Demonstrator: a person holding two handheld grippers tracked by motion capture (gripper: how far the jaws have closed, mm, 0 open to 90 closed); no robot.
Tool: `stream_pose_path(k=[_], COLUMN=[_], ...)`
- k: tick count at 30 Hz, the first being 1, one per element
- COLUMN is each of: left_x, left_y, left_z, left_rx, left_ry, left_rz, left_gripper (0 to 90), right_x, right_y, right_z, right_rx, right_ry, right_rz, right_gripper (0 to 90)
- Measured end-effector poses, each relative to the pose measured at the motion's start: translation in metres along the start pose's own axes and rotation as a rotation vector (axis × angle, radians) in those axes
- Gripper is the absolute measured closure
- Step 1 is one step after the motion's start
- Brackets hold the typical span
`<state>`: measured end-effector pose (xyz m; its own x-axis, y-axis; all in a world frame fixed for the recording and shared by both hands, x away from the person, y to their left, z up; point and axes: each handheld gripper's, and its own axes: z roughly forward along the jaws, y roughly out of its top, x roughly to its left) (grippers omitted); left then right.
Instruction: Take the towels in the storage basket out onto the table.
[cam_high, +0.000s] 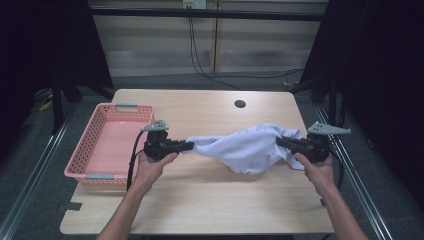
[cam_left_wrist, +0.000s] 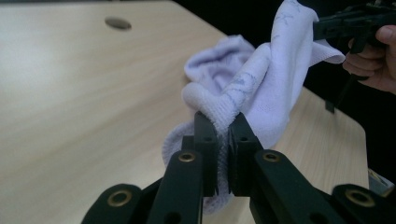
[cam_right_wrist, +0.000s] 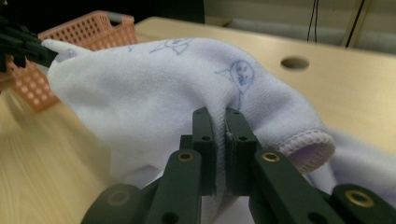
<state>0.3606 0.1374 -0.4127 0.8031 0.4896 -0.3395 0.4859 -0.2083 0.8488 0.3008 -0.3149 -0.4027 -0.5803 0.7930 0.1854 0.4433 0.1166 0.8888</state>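
Sagging between them, the soft, hemmed terry cloth is clamped by left claw and right claw.

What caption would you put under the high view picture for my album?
Two grippers, left gripper and right gripper, hold a white cloth stretched above the wooden table, beside a pink basket.

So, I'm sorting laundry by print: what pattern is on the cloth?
The cloth is pale lavender with faint blue line-drawn cartoon figures, clearest in the right gripper view.
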Motion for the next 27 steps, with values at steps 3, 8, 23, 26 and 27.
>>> stream_pose_path(k=[3,8,23,26,27], left_x=[0.0,0.004,-0.001,-0.012,-0.016], left_y=[0.014,0.058,0.147,0.164,0.17], left_z=[-0.003,-0.022,-0.083,-0.092,-0.096], left_rx=[-0.025,-0.1,-0.241,-0.264,-0.277], left_ry=[0.005,0.044,0.152,0.163,0.168], left_rz=[0.004,0.012,0.068,0.103,0.112], left_gripper=[85.1,85.1,85.0,85.0,85.1], right_x=[-0.003,-0.004,0.013,0.017,0.019], right_y=[0.026,0.069,0.181,0.204,0.211], right_z=[-0.002,-0.005,-0.006,-0.015,-0.018], right_rx=[-0.048,-0.103,-0.218,-0.246,-0.255], right_ry=[0.002,-0.006,-0.012,-0.027,-0.031], right_rz=[-0.005,-0.02,-0.103,-0.123,-0.135], right_gripper=[84.3,84.3,84.7,84.9,85.1])
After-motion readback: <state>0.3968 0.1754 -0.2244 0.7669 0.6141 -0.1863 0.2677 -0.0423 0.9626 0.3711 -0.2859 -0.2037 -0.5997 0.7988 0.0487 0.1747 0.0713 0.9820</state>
